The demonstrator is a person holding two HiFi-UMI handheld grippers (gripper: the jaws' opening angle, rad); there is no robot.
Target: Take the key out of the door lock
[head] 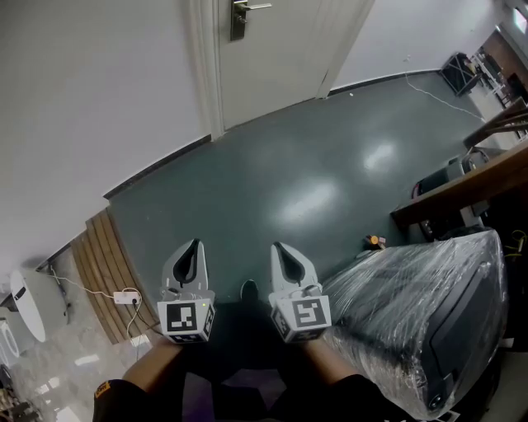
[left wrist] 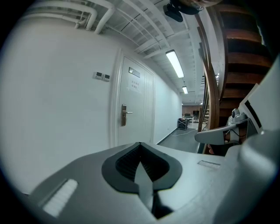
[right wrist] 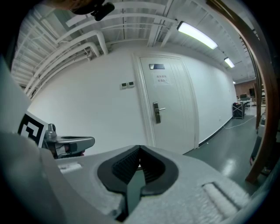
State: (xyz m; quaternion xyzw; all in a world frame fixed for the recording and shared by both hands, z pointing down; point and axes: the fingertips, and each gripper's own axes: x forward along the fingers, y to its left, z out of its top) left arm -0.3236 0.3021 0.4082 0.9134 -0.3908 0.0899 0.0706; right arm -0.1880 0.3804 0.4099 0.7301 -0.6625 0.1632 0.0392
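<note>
My head camera looks steeply down from above, with the left gripper (head: 195, 244) and right gripper (head: 279, 246) close at the bottom edge and the white door (head: 272, 58) far off at the top. Each gripper camera sits low just behind its own jaws, facing along them toward that door. All 3 views share the door and its lever handle (head: 240, 11). Each gripper view also catches the other gripper at one side.
</note>
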